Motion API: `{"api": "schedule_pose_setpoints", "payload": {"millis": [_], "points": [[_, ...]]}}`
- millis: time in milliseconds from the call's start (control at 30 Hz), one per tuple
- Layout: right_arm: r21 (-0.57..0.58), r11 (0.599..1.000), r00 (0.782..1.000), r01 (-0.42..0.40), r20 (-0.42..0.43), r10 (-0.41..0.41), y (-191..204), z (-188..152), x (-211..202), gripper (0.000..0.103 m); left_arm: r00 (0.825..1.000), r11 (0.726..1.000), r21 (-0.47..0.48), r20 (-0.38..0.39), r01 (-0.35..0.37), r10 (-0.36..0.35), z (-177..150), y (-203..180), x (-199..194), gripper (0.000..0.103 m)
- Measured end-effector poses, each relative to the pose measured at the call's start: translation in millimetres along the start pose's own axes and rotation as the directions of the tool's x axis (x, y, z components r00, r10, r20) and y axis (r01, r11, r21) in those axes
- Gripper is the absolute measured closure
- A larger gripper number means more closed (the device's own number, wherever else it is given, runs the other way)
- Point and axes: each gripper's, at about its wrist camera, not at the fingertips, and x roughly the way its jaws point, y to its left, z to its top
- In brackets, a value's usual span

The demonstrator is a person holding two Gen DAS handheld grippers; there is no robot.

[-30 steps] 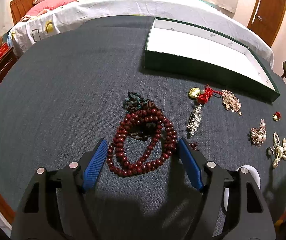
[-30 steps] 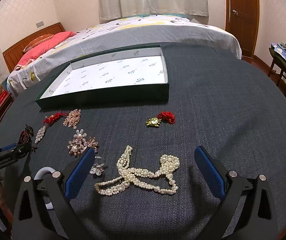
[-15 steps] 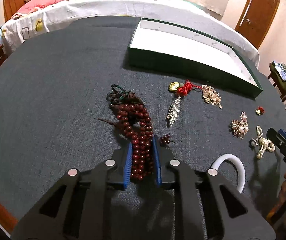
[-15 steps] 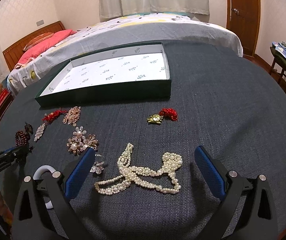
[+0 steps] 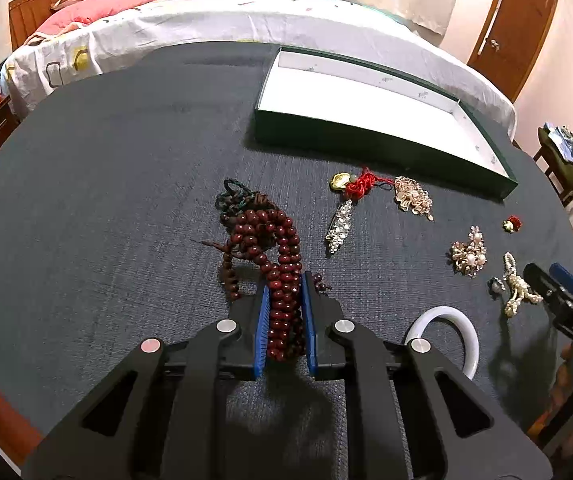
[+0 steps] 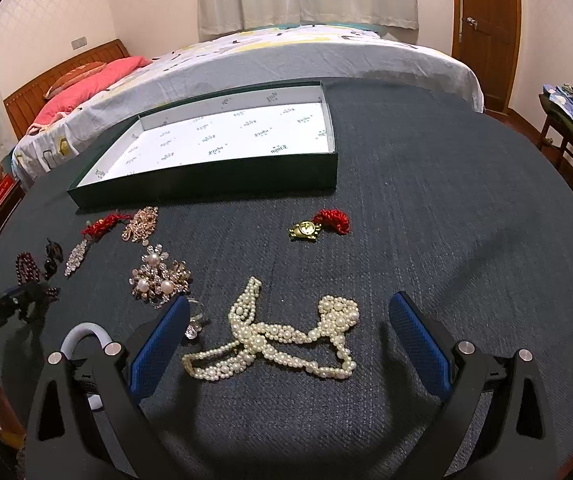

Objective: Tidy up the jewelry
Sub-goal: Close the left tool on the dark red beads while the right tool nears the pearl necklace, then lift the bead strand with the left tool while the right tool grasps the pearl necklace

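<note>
My left gripper (image 5: 284, 280) is shut on a dark red bead necklace (image 5: 278, 248), whose far end trails onto the dark cloth. The necklace also shows small at the left of the right wrist view (image 6: 26, 266). My right gripper (image 6: 288, 314) is open and empty, its jaws standing either side of a white pearl necklace (image 6: 282, 332) on the cloth. An open green box with a white lining (image 5: 418, 148) (image 6: 206, 188) lies at the far side, with nothing in it.
Loose on the cloth lie a red-tasselled gold charm (image 5: 350, 184), a crystal clip (image 5: 340, 224), a gold filigree brooch (image 5: 412, 196), a pearl brooch (image 6: 160, 278), a gold and red charm (image 6: 318, 226) and a white bangle (image 5: 462, 334). A bed (image 6: 286, 48) stands behind the table.
My left gripper closed on the red bead necklace, bunching its loop into a strand, and has begun to raise it. My right gripper has stayed open over the pearls.
</note>
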Motion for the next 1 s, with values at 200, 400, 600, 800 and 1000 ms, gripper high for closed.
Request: {"api": "schedule_pose_setpoints", "payload": {"millis": [200,400,600,800,1000], "points": [[-0.026,1.000,1.000,0.016,-0.004,-0.016,3.3,-4.1,1.8,0.013,1.000,1.000,-0.004,0.005,0.004,-0.004,-1.1,0.5,-2.0,0.088],[-0.030,1.000,0.999,0.006,-0.045,-0.008,3.7,-9.6,9.0,0.044,1.000,1.000,-0.011,0.005,0.005,-0.005,-1.3,2.3,-2.2,0.088],[-0.060,0.998,0.999,0.010,-0.048,-0.013,8.7,-12.2,7.9,0.044,1.000,1.000,-0.009,0.006,0.009,-0.009,-1.0,2.1,-2.2,0.088],[-0.064,0.998,1.000,0.014,-0.020,-0.016,7.8,-11.3,-1.8,0.044,1.000,1.000,-0.010,0.003,0.010,-0.010,-1.6,0.4,-1.6,0.088],[-0.073,0.997,1.000,-0.020,-0.011,0.019,10.4,-6.9,-6.2,0.046,1.000,1.000,-0.014,-0.001,0.013,-0.013,-2.4,0.3,-0.7,0.088]]}}
